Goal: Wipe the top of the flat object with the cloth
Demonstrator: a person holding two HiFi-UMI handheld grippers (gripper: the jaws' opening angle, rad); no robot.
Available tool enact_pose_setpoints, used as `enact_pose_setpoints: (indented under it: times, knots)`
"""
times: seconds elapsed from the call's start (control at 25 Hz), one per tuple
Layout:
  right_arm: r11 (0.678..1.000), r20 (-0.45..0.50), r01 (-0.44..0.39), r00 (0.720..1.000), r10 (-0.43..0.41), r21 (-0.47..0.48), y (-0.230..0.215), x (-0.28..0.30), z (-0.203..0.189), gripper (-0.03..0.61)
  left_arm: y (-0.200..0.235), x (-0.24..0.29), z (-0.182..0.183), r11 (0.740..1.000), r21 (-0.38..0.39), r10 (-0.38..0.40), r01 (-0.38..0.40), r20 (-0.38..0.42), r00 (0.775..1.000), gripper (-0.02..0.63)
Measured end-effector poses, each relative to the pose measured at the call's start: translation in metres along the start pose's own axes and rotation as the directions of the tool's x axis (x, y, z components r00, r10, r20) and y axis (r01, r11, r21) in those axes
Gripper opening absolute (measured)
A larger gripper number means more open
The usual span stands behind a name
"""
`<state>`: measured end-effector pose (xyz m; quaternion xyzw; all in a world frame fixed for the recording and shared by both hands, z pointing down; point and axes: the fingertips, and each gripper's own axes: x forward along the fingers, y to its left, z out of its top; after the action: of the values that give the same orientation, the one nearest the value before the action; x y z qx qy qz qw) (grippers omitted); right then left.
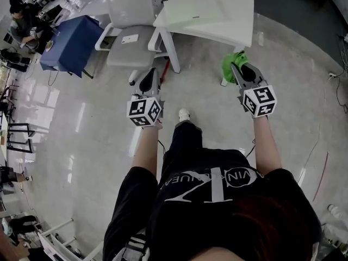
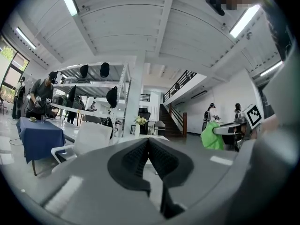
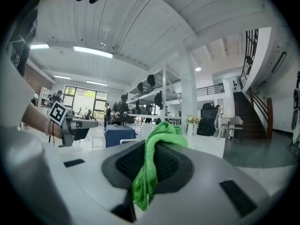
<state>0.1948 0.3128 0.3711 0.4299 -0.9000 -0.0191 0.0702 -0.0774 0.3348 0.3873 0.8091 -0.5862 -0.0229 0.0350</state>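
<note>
A: Where is the bright green soft cloth (image 1: 232, 64)?

B: It is pinched in the jaws of the right hand-held gripper (image 1: 238, 68); in the right gripper view it bunches over the dark ribbed pads (image 3: 127, 161), and one end hangs down between them.

A: And the left hand-held gripper (image 1: 151, 73)?

B: Its jaws are closed together, pad against pad; nothing is between them; it is held in the air beside the right one, well apart from it.

A: Where is the thing to wipe?

B: The white square table (image 1: 234, 4) stands in front of the person; a pale flat panel (image 1: 193, 11) seems to lie on its top, but I cannot tell its material; the cloth is just before the near edge of the table, by one leg, and touches neither the top nor the panel.

A: What else is near?

B: A light grey chair (image 1: 128, 29) stands left of the table; further left is a table under a dark blue cover (image 1: 70, 39).
</note>
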Motion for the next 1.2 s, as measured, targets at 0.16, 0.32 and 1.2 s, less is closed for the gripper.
enact_pose_setpoints:
  times: [0.16,0.32,1.2]
  knots:
    - [1.000,-0.009,0.010,1.000,-0.010,0.006,-0.019,0.032,-0.002,0.054,0.024,0.036,-0.006,1.000,-0.018,0.002,-0.003,-0.007,1.000,0.012]
    - [0.999,-0.015,0.017,1.000,-0.017,0.027,-0.039,0.082,0.000,0.054,0.053,0.084,-0.010,1.000,-0.026,-0.017,0.016,-0.032,0.999,0.012]
    - [0.996,-0.094,0.048,0.995,-0.040,0.081,-0.110,0.299,-0.008,0.054,0.186,0.291,-0.040,0.993,-0.086,-0.092,0.081,-0.128,0.987,0.012]
